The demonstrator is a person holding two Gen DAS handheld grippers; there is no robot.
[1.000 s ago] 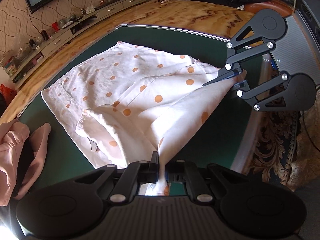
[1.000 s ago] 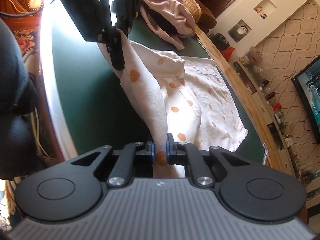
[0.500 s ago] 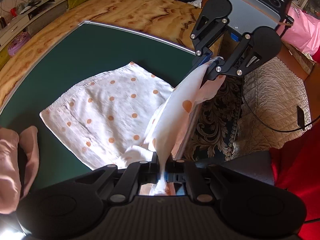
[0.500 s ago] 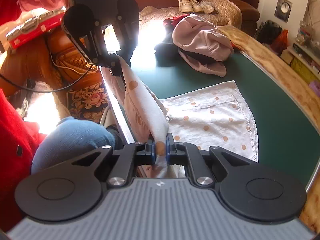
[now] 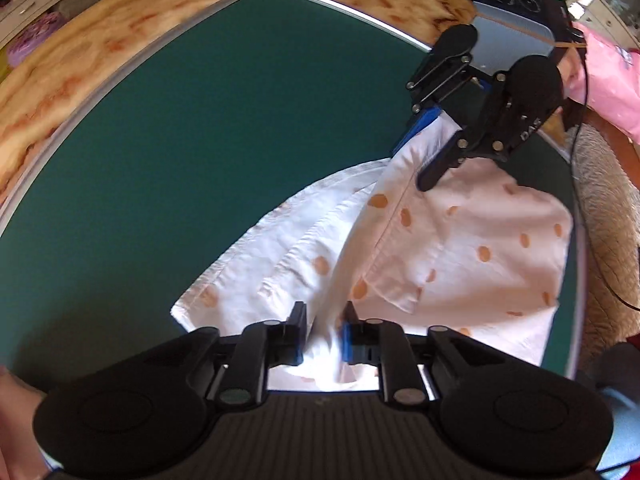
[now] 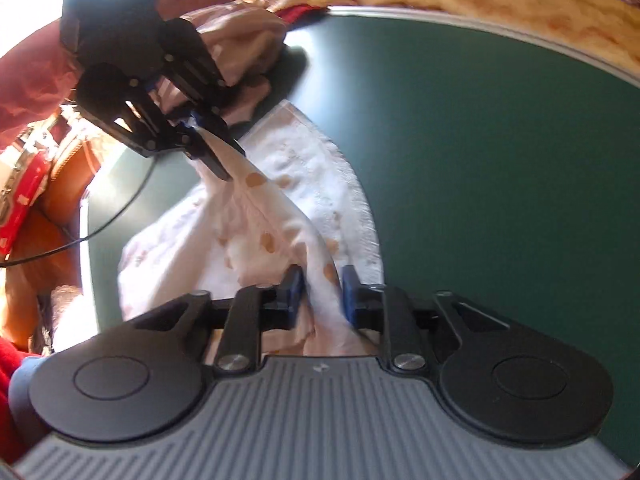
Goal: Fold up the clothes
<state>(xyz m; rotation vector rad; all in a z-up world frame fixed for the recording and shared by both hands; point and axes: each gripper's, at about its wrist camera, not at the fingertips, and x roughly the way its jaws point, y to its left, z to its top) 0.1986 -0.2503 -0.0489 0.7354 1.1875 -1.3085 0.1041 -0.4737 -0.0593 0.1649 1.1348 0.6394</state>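
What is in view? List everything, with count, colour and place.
garment: one, white with orange dots, on the mat's near edge, an upper layer folded over
mat: one, dark green, on the table
table: one, wood-grain, around the mat
clothes pile: one, pale pink, far end of mat
rug: one, beige, floor beside the table
left tongs: black, opening, cloth between the pads
right tongs: black, opening, cloth between the pads
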